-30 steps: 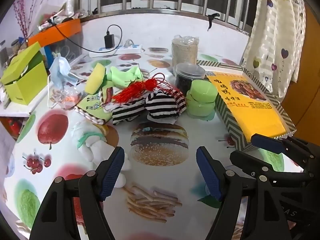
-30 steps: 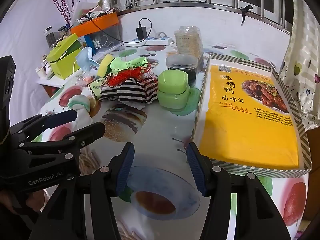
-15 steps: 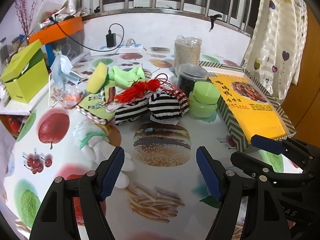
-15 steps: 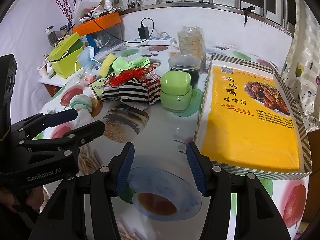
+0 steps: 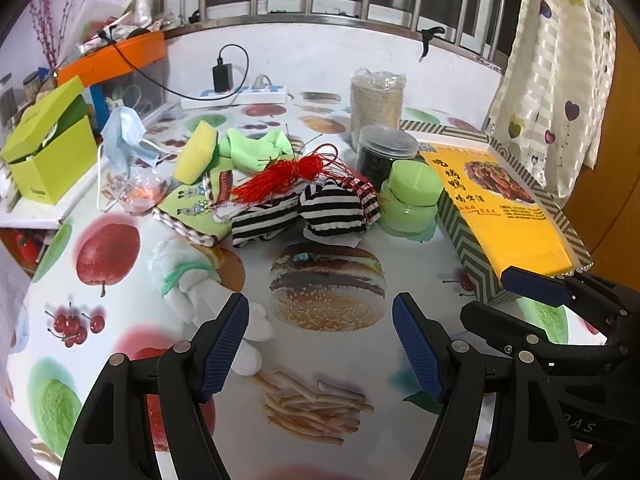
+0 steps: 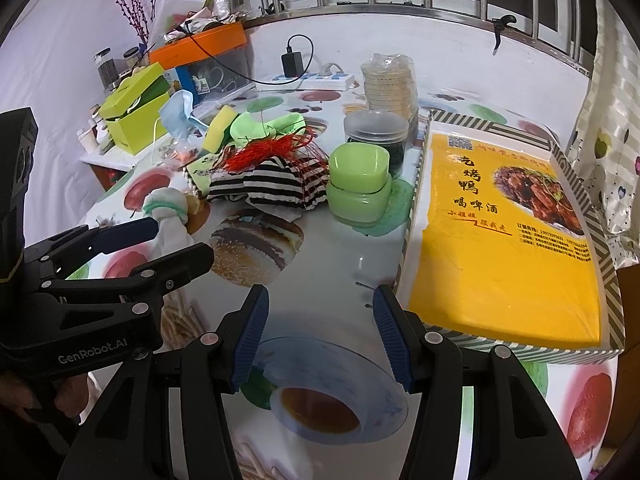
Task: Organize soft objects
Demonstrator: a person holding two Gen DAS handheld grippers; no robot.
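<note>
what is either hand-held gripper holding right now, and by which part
Nothing is held. The left hand-held gripper and the right hand-held gripper both stand open over the table, with only the printed tablecloth between their fingers.

Left gripper [image 5: 320, 320] jaws wide apart, empty, right gripper [image 6: 320, 312] likewise, side by side
</note>
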